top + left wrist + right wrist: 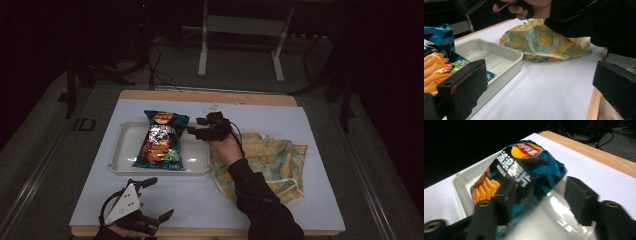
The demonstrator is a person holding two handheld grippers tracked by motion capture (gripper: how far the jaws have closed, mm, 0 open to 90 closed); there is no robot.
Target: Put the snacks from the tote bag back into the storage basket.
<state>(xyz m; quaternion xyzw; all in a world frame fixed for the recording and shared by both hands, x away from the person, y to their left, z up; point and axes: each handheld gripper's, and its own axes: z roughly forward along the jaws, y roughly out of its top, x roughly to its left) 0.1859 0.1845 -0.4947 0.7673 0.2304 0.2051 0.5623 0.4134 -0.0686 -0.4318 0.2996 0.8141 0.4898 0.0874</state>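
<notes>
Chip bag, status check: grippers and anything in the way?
Both grippers open: right, left. Chip bag in tray, unheld. Yellow cloth beside tray.

We lose the lower end of the crinkled teal-and-orange foil chip bag (519, 172) behind the blurred black right gripper (541, 202); the yellow-patterned cloth bag (546, 42) is partly hidden by a dark sleeve (594, 22).

Dark blue chip bag (161, 140) flat in white tray (198, 167)

A crinkled foil crisp bag (161, 140) lies in the shallow plastic tray (197, 159); a crumpled patterned cloth bag (272, 160) lies just right of it on the counter (300, 212).
</notes>
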